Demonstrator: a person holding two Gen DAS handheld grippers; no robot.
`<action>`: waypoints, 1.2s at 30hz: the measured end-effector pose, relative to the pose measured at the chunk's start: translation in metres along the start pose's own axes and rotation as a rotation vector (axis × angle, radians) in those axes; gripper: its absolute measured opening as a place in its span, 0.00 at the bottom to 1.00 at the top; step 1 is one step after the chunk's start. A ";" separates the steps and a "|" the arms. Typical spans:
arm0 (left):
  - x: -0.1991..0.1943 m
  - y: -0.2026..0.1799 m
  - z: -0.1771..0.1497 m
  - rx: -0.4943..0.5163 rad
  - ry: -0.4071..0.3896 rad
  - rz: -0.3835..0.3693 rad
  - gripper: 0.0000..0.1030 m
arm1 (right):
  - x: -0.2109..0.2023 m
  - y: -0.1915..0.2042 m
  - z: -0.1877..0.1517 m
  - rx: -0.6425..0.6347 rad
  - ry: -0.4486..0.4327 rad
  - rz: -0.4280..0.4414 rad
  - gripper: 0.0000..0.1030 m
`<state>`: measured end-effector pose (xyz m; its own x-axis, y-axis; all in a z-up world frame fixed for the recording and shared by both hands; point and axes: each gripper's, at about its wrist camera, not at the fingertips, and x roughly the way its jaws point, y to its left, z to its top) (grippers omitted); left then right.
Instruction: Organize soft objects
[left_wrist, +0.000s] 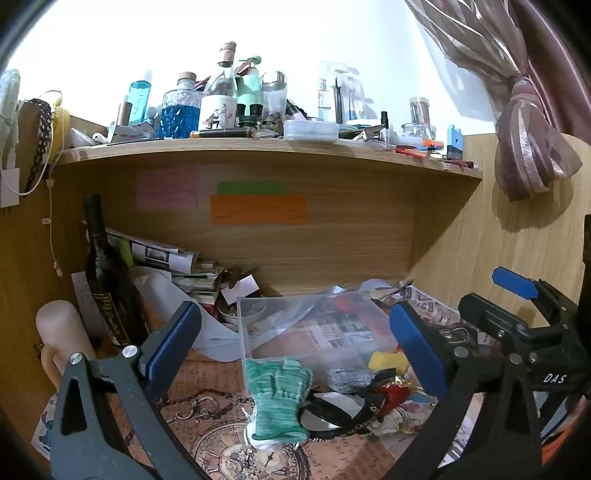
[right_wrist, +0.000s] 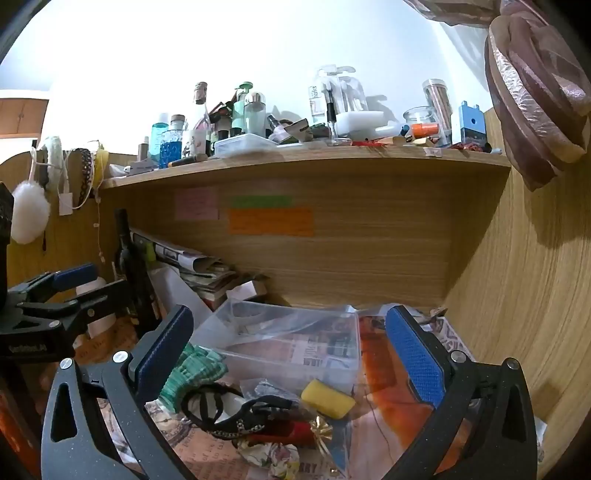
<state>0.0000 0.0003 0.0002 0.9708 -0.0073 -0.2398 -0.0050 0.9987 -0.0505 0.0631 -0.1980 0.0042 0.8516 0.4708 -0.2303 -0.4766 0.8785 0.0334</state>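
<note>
A green knit glove (left_wrist: 277, 397) lies on the patterned desk mat, its fingers against the front wall of a clear plastic box (left_wrist: 314, 325). It also shows in the right wrist view (right_wrist: 195, 369). A yellow sponge (right_wrist: 328, 399) lies in front of the box; it also shows in the left wrist view (left_wrist: 388, 360). A black strap with a chain (right_wrist: 236, 410), a red tassel (right_wrist: 291, 430) and a floral scrunchie (right_wrist: 273, 458) lie near it. My left gripper (left_wrist: 295, 343) is open above the glove. My right gripper (right_wrist: 291, 354) is open above the sponge and box. Both are empty.
A dark wine bottle (left_wrist: 105, 280) and stacked papers (left_wrist: 173, 262) stand at the back left. A beige cup (left_wrist: 61, 332) stands at the left. The shelf above (left_wrist: 258, 147) holds several bottles and jars. Wood walls close the back and right. A curtain (left_wrist: 532, 122) hangs at the right.
</note>
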 end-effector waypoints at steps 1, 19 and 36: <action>0.000 0.000 0.000 -0.002 -0.002 -0.001 1.00 | 0.000 0.000 0.000 -0.001 0.001 -0.001 1.00; 0.001 -0.001 0.000 0.017 -0.014 -0.009 1.00 | 0.003 0.003 -0.001 -0.001 -0.004 0.000 1.00; 0.002 0.000 -0.001 0.018 -0.012 -0.014 1.00 | -0.001 0.003 0.003 0.000 -0.017 0.001 1.00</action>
<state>0.0022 -0.0003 -0.0014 0.9736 -0.0209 -0.2271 0.0130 0.9993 -0.0359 0.0614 -0.1959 0.0072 0.8546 0.4731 -0.2140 -0.4777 0.8779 0.0332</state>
